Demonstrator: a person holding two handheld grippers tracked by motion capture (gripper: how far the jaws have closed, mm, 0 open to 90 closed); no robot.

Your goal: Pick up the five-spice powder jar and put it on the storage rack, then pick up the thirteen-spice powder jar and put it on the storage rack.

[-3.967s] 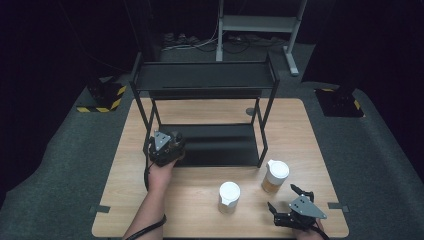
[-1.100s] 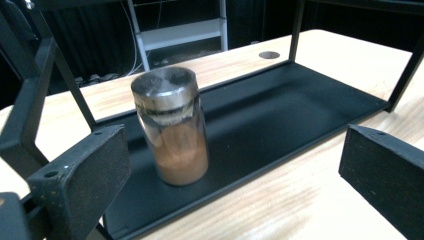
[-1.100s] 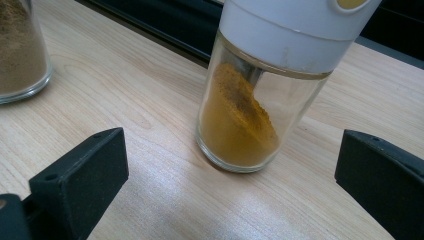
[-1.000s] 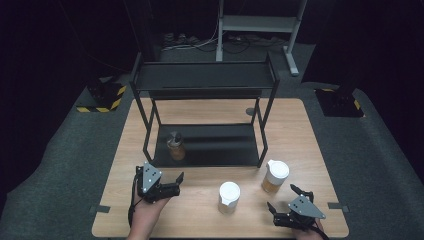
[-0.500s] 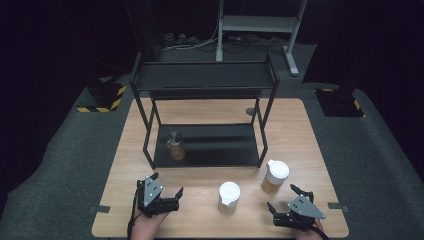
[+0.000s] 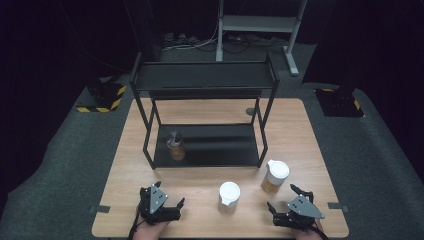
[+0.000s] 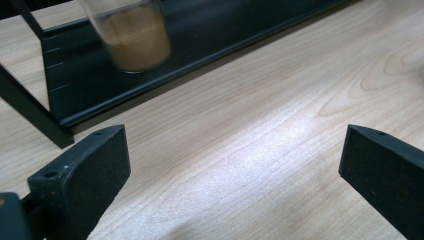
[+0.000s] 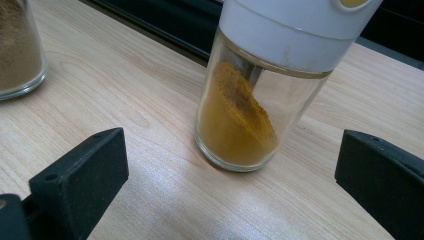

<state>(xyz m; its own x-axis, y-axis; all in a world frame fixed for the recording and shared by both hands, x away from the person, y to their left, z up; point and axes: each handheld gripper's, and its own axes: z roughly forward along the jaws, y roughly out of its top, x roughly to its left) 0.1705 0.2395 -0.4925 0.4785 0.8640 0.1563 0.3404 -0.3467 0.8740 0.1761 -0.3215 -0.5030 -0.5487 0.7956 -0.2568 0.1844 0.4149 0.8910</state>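
**Both grippers parked open at near edge; three spice jars out**

Wooden worktop (image 6: 300,130), pale grain, set on dark carpet. Black two-tier metal rack (image 6: 205,75) standing at centre-back of worktop, lower shelf just above the wood.

On lower shelf, near its left end: small glass jar with dark cap (image 6: 175,145), brown powder inside, upright. Seen again in left gripper view (image 7: 131,35), blurred, at the shelf's front edge.

On bare wood in front of rack: two white-lidded spice jars, both upright, standing apart. Turmeric-coloured jar (image 6: 274,176) just off the rack's front right leg; in right gripper view (image 8: 260,85) yellow-orange powder heaped against one side, a metal piece visible inside. Second white-lidded jar (image 6: 229,197) left of it and nearer the front edge; in right gripper view (image 8: 17,47) its base with tan powder at far left.

Left gripper (image 6: 170,209) at front left edge of worktop, jaws spread wide, nothing between them but bare wood; well short of the rack. Right gripper (image 6: 289,205) at front right edge, jaws likewise wide apart, aimed at the turmeric-coloured jar, not touching it. Hands partly visible at the bottom edge of the high view.
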